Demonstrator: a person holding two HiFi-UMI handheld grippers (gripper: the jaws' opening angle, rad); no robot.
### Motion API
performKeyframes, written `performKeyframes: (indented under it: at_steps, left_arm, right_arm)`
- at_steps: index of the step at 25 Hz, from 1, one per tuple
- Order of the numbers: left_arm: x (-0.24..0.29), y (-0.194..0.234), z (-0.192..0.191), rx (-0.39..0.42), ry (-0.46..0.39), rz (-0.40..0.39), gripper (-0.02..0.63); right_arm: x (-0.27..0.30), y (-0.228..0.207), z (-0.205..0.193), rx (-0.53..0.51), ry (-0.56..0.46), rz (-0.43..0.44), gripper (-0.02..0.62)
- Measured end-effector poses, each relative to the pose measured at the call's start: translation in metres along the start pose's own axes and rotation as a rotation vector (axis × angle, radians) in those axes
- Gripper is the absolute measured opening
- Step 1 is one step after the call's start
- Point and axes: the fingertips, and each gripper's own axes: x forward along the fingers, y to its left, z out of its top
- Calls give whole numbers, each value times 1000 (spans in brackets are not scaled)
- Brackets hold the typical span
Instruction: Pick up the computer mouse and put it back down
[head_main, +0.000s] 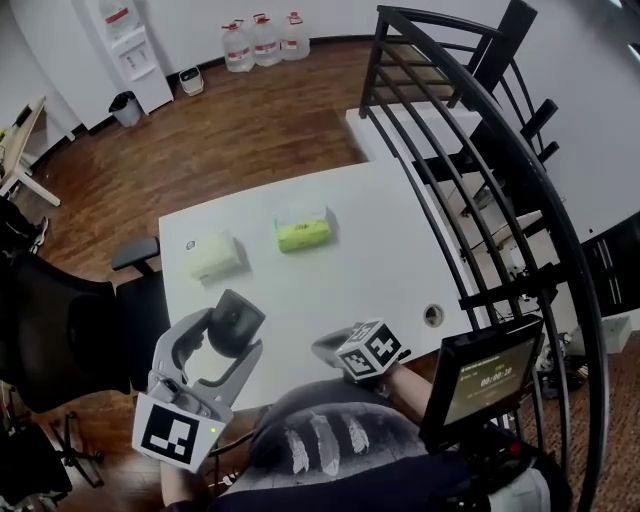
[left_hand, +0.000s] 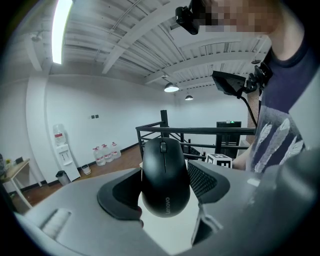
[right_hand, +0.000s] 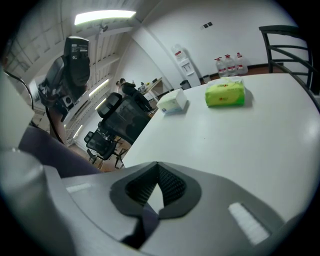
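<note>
A broad white rectangular tabletop (head_main: 340, 250) filled the middle of the head view, with a black curved metal stair railing (head_main: 470, 150) along its far right side and a black mesh office chair (head_main: 60, 330) at its left. On the bare surface lay a green plastic-wrapped tissue pack (head_main: 303, 231) and, just beside it, a pale cream tissue pack (head_main: 214, 256), both well away from the near edge.

The left tongs (head_main: 228, 328) were clamped on the flanks of the black rounded plastic computer mouse (head_main: 236, 322), which hung lifted clear of the tabletop, above its near left edge. The right tongs (head_main: 328, 348) sat low over the near edge with their tips together and nothing between them.

The lift looked done; what remained was setting the mouse down. That would go best by bringing it inward over bare surface, clear of the edge and both packs, lowering it with its underside flat, and parting the tongs only once it rested.

How high the mouse hung could not be judged from above. In the left gripper view the mouse body (left_hand: 165, 175) covered much of the pads, so the exact contact lines were hidden. The person's hands were mostly out of sight beneath the tongs.
</note>
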Motion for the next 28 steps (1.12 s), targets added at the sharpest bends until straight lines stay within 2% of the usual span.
performKeyframes:
  at_steps: [8, 13, 20, 28]
  left_arm:
    - [36, 7, -8, 29, 35, -47, 305]
    - [62, 23, -23, 62, 96, -68, 305]
    - [99, 47, -52, 8, 170, -80, 305]
    - [142, 62, -101, -64, 316, -121, 305]
  right_arm:
    - [1, -7, -5, 34, -6, -6, 3]
    - [2, -8, -5, 59, -7, -2, 3]
    - [5, -15, -5, 85, -5, -12, 3]
    - [2, -24, -4, 116, -4, -23, 3]
